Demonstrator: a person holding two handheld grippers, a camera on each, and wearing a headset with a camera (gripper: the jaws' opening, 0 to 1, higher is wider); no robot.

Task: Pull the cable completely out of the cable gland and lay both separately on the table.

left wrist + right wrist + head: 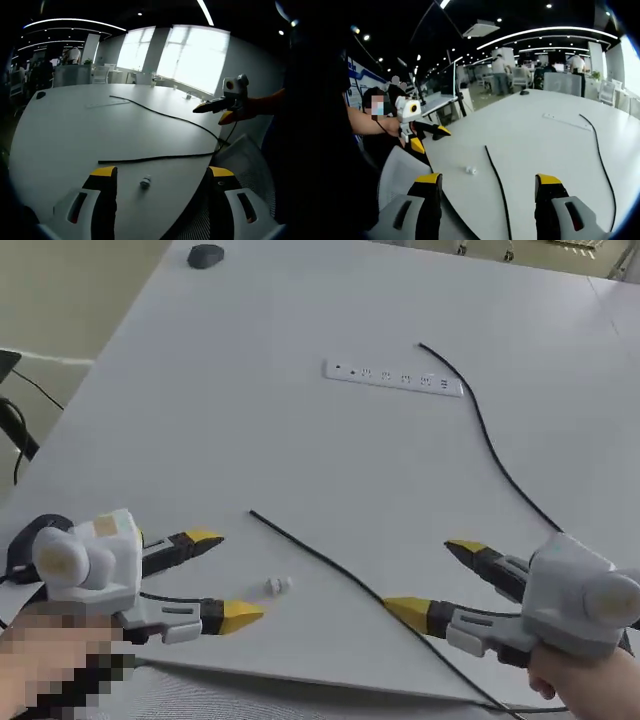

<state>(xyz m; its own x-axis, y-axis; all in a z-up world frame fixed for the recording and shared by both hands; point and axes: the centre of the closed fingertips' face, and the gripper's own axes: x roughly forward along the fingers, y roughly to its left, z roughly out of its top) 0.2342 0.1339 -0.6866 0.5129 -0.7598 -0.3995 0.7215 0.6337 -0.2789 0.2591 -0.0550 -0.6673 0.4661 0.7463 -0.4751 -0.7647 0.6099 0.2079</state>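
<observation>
Black cable [320, 556] beside white gland [277, 586] (slightly apart)

cable [320, 557] off the bottom edge; cable gland [277, 586] too small for detail

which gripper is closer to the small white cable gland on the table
Left. The left gripper is open right beside the cable gland, with one jaw tip close to it. The right gripper is farther off, across the black cable.

Bright, even light on the table [250, 440]; windows [192, 57] glare (blown white), fisheye edges bend darkly.
</observation>
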